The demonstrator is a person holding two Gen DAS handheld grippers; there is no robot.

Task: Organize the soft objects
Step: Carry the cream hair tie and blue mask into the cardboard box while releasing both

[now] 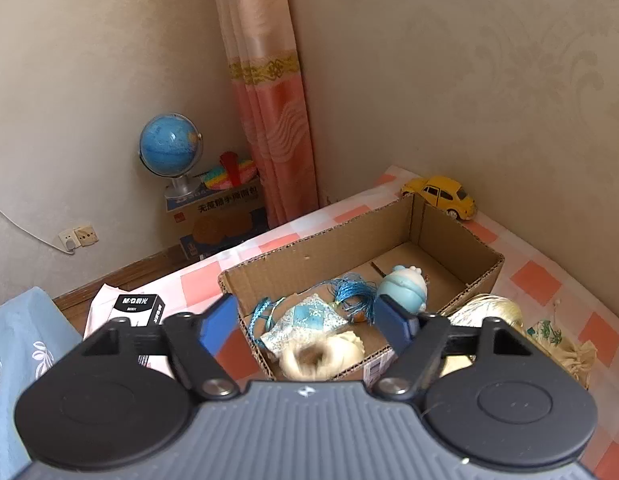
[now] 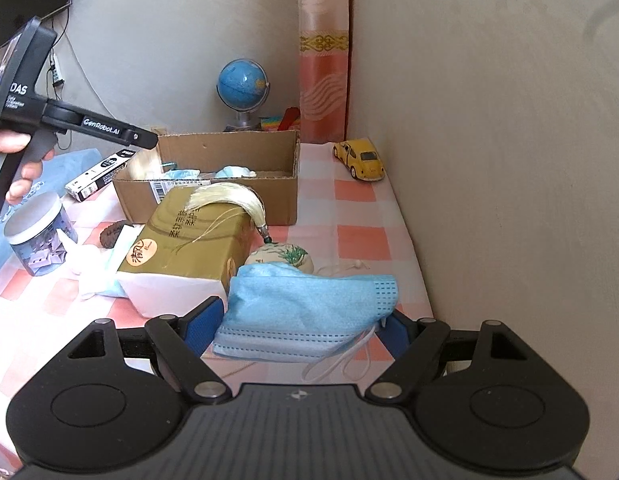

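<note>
Dropping: left gripper (image 1: 305, 320) jaws apart over box (image 1: 457, 240), cream hair ring (image 1: 321, 356) blurred below, inside | right gripper (image 2: 301, 320) spread wide around mask (image 2: 309, 312), apparently gripping it | next: carry mask to box.

Your cardboard box (image 1: 361, 248) holds a blue embroidered sachet (image 1: 305, 320), a blue tassel (image 1: 351, 292), a pale blue plush (image 1: 403, 290) and a blurred cream ring, perhaps a scrunchie (image 1: 321, 356). A blue face mask (image 2: 305, 312) sits folded between the right fingers.
</note>
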